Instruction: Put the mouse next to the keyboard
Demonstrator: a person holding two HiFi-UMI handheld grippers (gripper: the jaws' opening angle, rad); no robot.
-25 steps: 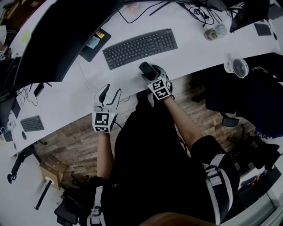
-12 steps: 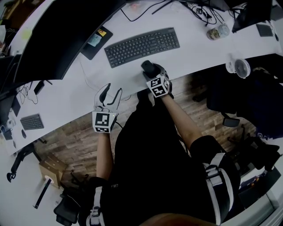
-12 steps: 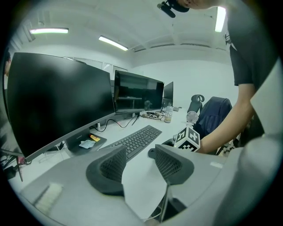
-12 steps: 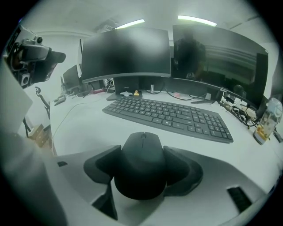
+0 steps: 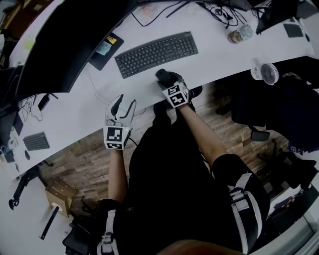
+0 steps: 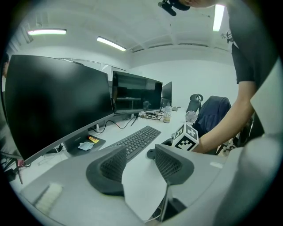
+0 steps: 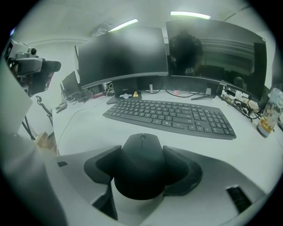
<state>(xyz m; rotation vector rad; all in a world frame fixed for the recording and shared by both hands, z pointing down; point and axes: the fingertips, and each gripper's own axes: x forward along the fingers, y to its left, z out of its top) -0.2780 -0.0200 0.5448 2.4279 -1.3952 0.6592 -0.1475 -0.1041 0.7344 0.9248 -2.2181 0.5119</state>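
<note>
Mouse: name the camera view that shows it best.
The right gripper view: the mouse fills the centre, clamped between the right gripper's fingers, wheel visible. The head view shows a small dark shape half covered by that gripper. The left gripper view shows at most a dark sliver beside the marker cube.

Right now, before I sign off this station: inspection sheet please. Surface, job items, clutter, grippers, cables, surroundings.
Surface: white desk, curved front edge, mostly bare around the work spot.
Job's things: black mouse on the desk just in front of the keyboard, near its middle, not touching it.
Clutter: jar and small fan at the right; small items on the monitor base.
Grippers: right gripper closed on the mouse's flanks; left gripper open, nothing between its jaws, near the desk's front edge.
Cables: dark tangle at the back; thin white cable across the desk.
Surroundings: dark monitor, wooden floor, black chair.
</note>
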